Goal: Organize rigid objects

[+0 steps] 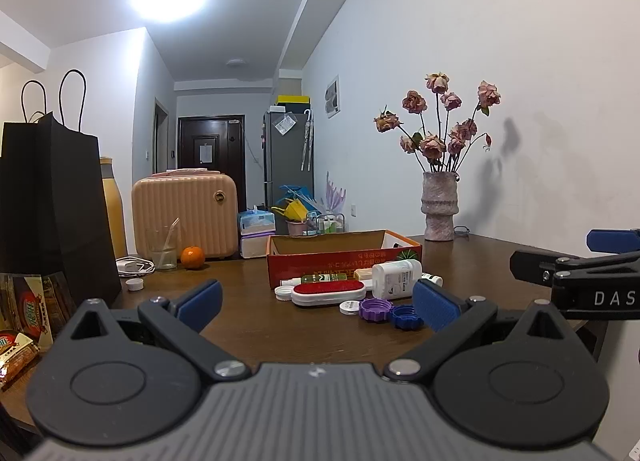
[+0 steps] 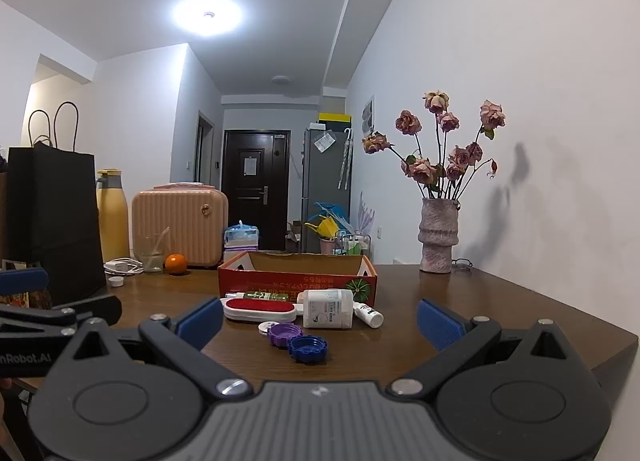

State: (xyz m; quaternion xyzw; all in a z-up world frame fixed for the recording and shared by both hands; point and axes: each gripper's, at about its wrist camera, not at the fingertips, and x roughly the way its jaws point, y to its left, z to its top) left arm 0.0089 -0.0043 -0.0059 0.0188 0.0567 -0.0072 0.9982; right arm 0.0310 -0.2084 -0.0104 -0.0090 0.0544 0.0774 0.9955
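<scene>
A red cardboard box (image 1: 344, 265) (image 2: 298, 281) stands open on the brown table (image 1: 248, 313) (image 2: 460, 309). In front of it lie a red-and-white brush (image 1: 329, 292) (image 2: 260, 309), a white bottle on its side (image 1: 396, 279) (image 2: 328, 308), a green spray bottle (image 1: 316, 279) (image 2: 260, 295), a purple cap (image 1: 375, 309) (image 2: 284, 335), a blue cap (image 1: 406, 317) (image 2: 308, 349) and a small white lid (image 1: 350, 307) (image 2: 266, 327). My left gripper (image 1: 318, 307) and right gripper (image 2: 320, 321) both hover open, short of the pile, holding nothing.
A black paper bag (image 1: 52, 213) (image 2: 52, 221), a yellow flask (image 2: 112, 217), a peach case (image 1: 186, 215) (image 2: 180, 225), a glass (image 1: 162, 247) and an orange (image 1: 193, 257) (image 2: 176, 264) stand at the back left. A vase of dried roses (image 1: 439, 205) (image 2: 437, 237) stands by the wall.
</scene>
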